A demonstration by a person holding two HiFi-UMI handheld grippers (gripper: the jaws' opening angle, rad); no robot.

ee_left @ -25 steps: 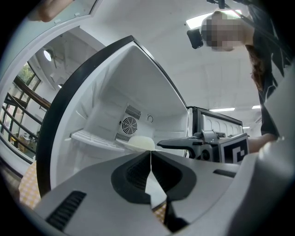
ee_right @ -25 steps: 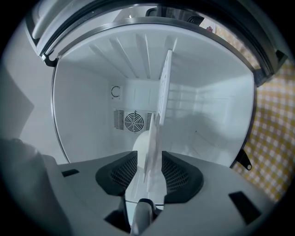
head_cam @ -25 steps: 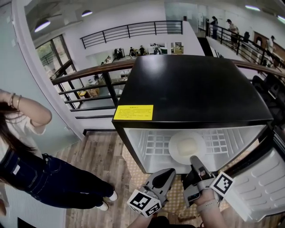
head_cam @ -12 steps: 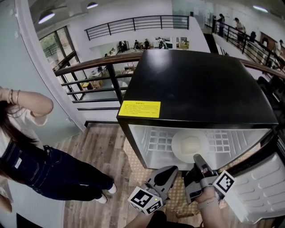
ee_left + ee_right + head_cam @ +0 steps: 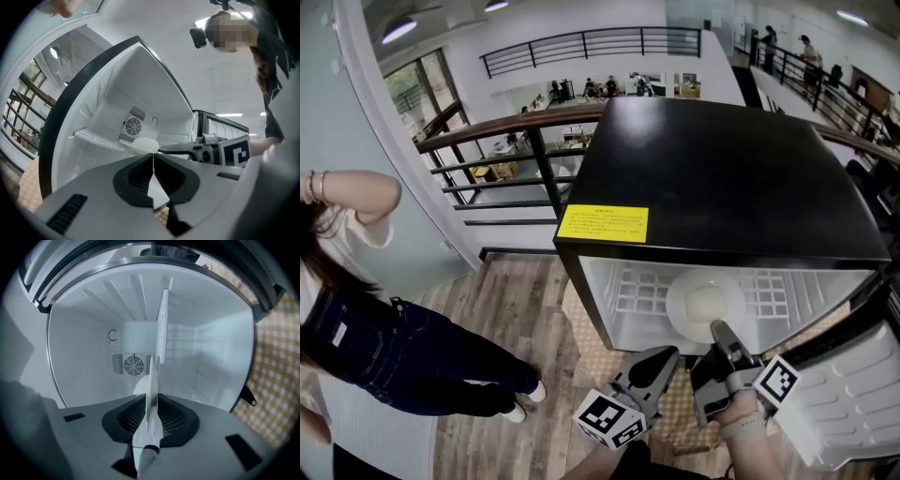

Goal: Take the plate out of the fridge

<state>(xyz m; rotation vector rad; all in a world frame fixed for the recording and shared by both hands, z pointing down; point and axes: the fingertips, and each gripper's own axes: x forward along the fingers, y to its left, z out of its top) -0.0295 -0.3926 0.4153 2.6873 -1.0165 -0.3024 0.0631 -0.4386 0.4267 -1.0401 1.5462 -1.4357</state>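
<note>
1. Plate [image 5: 703, 305] flat on wire shelf [image 5: 633, 291] inside open fridge [image 5: 722, 169], about mid-shelf
2. Right gripper [image 5: 152, 397] reaching into the compartment, jaws clenched on the plate's near rim, which shows edge-on as a thin white strip between the pads
3. Left gripper [image 5: 153, 157] in front of the opening, just beside the right one, jaws pressed together on nothing, clear of the plate

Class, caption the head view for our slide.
Right gripper grips the plate inside the open fridge; left gripper hangs shut outside.
</note>
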